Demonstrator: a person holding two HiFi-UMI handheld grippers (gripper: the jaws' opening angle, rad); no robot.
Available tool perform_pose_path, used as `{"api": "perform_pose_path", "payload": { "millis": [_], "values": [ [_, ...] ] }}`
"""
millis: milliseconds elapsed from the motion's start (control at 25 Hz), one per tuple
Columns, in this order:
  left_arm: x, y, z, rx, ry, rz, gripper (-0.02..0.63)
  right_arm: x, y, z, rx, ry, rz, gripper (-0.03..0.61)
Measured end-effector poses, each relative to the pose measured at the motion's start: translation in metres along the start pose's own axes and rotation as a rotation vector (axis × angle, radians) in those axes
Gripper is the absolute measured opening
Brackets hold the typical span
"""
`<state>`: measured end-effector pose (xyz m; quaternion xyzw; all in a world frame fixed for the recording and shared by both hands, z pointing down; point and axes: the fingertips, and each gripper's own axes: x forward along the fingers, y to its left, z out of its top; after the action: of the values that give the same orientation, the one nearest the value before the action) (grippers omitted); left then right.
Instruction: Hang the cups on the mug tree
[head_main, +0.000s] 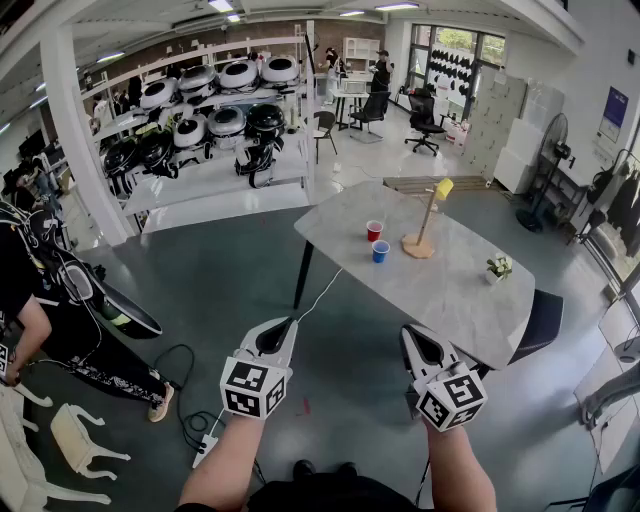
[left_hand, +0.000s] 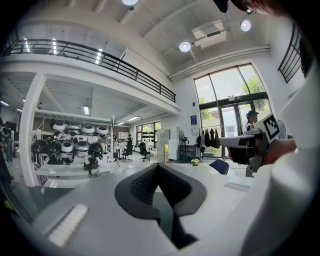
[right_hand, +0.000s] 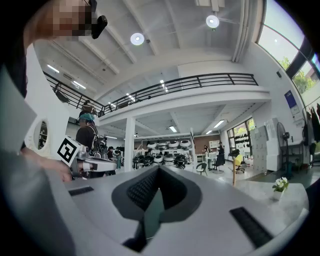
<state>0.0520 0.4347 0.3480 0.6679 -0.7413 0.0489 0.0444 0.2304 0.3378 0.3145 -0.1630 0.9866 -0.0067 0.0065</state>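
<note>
Looking down from my head, I hold my left tongs (head_main: 287, 323) and right tongs (head_main: 409, 332) out side by side over the grey floor. Both are shut and empty, and both are on my side of the table (head_main: 455, 300). Well apart from them, on the far part of the tabletop, the red cup (head_main: 374, 231) stands upright. The blue cup (head_main: 380, 251) stands just beside it on the side nearer me. The mug tree (head_main: 424, 228) is just to their right, on a round wooden base, with a yellow piece at the top of its pole. Both cups are on the tabletop, not on the tree. A small potted plant (head_main: 499, 267) sits near the table's right edge, and a rack of round black and white machines (head_main: 210, 125) fills the far left.

In the left gripper view my jaws are pressed together with nothing between them. Past them I see the pale tabletop, the plant (left_hand: 194, 162) and, at the right, my other tongs with their marker cube.

In the right gripper view these jaws are also closed on nothing. The mug tree (right_hand: 234, 170) stands beyond them to the right, the plant (right_hand: 280, 185) further right, and my left tongs show at the left edge
</note>
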Motion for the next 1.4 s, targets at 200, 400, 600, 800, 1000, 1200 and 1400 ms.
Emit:
{"api": "perform_pose_path", "payload": {
  "millis": [200, 400, 600, 800, 1000, 1200, 1400],
  "values": [
    [-0.005, 0.001, -0.007, -0.013, 0.013, 0.016, 0.009, -0.008, -0.001, -0.008, 0.008, 0.012, -0.011, 0.011],
    [-0.009, 0.005, -0.014, -0.038, 0.020, 0.025, 0.009, -0.010, 0.000, -0.011, 0.013, 0.015, -0.012, 0.011],
    [-0.011, 0.004, -0.017, -0.041, 0.020, 0.019, 0.010, -0.011, 0.003, -0.012, 0.020, 0.015, -0.011, 0.011],
    [-0.006, 0.003, -0.013, -0.044, 0.029, 0.003, 0.011, -0.008, -0.001, -0.009, 0.039, 0.013, -0.018, 0.012],
    [-0.008, 0.002, -0.016, -0.024, 0.025, -0.015, 0.012, -0.008, 0.008, -0.007, 0.039, -0.014, 0.015, 0.012],
    [-0.005, 0.008, -0.019, -0.041, 0.016, -0.016, 0.059, -0.001, 0.007, -0.014, 0.037, 0.006, 0.008, 0.085],
    [-0.007, 0.017, -0.018, -0.056, 0.009, 0.003, 0.165, 0.004, 0.009, -0.015, 0.035, 0.016, 0.010, 0.171]
  ]
}}
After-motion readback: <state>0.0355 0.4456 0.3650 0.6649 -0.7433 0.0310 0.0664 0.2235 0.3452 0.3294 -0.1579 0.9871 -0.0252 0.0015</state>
